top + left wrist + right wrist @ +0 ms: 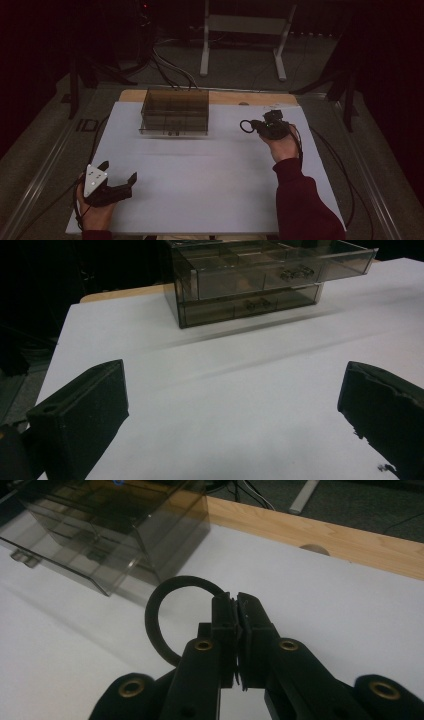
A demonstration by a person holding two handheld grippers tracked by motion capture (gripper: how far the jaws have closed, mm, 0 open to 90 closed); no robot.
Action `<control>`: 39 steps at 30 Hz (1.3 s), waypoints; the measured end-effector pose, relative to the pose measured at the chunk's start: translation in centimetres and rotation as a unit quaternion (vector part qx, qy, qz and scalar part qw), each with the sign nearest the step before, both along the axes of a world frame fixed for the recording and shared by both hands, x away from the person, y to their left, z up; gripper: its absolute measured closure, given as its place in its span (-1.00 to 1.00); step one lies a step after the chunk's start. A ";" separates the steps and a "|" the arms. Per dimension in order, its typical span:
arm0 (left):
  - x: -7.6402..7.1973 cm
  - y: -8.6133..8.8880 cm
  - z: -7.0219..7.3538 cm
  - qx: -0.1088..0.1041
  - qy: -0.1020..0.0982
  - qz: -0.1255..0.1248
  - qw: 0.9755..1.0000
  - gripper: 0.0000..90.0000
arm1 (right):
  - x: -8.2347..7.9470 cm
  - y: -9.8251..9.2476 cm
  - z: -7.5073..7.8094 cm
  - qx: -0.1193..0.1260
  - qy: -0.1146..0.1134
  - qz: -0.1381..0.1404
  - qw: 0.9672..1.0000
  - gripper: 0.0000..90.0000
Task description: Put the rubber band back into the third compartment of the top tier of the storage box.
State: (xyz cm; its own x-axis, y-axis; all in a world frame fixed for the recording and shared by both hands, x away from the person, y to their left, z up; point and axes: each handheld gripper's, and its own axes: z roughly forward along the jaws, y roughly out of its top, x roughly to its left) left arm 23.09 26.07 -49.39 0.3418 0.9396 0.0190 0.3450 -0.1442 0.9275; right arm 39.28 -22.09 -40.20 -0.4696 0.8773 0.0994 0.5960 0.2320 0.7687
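Observation:
A smoked, see-through drawer box [174,112] stands at the back of the white table mat [210,170]. In the left gripper view the box's [240,295] upper drawer [300,265] is pulled out. My right gripper [256,126] hovers to the right of the box, shut on a black rubber ring [245,126]. The right gripper view shows the ring [159,611] curling out to the left of the pinched jaws of that gripper [236,602], with the box [115,525] beyond. My left gripper [119,176] rests at the near left, open, and in its own view the left gripper [232,375] has nothing between its jaws.
A bare wooden strip [250,97] of tabletop runs behind the mat, with a round hole [315,550] in it. On the floor behind stand a white metal frame [242,30] and dark cables [170,72]. A cable trails off the table's right edge [330,150].

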 end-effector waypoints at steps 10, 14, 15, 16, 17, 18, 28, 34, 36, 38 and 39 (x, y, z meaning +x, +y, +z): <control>0.0 0.0 0.0 -0.001 0.000 0.000 1.000 -0.98 | 0.5 1.1 0.8 0.008 -0.009 0.007 1.000 0.95; 0.0 -0.1 0.0 0.001 0.000 -0.002 1.000 -0.98 | 0.8 1.5 1.1 0.011 -0.010 0.009 1.000 0.95; 0.0 -0.1 0.0 0.002 0.000 -0.003 1.000 -0.98 | 0.8 1.5 1.1 0.011 -0.010 0.009 1.000 0.95; 0.0 -0.1 0.0 0.002 0.000 -0.003 1.000 -0.98 | 0.8 1.6 1.2 0.012 -0.010 0.008 1.000 0.95; 0.0 -0.1 0.0 0.001 0.000 -0.003 1.000 -0.98 | 0.9 1.8 1.3 0.013 -0.011 0.009 1.000 0.95; 0.0 -0.1 0.0 -0.001 -0.001 -0.001 1.000 -0.98 | 1.0 2.0 1.5 0.013 -0.013 0.010 1.000 0.95; -0.1 0.0 -0.1 -0.001 -0.001 -0.002 1.000 -0.98 | 1.6 3.0 2.3 0.019 -0.020 0.016 0.999 0.95; -0.1 -0.1 -0.1 -0.002 -0.001 -0.003 1.000 -0.98 | 2.0 3.8 2.7 0.020 -0.024 0.021 0.999 0.95; -0.1 -0.1 -0.1 -0.001 0.000 -0.003 1.000 -0.98 | 2.0 3.9 2.8 0.020 -0.025 0.021 0.999 0.95; -0.1 -0.1 -0.1 -0.001 0.000 -0.003 1.000 -0.98 | 2.1 4.1 2.9 0.021 -0.026 0.023 0.999 0.95; -0.1 -0.1 -0.1 -0.001 0.000 -0.004 1.000 -0.98 | 2.2 4.3 2.9 0.024 -0.028 0.027 0.999 0.95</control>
State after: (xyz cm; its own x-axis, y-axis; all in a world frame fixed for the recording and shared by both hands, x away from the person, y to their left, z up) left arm 23.02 26.00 -49.49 0.3485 0.9372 0.0167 0.3433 -0.1442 0.9281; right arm 41.46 -17.78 -37.27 -0.5220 0.8455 0.1123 0.5387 0.2247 0.8120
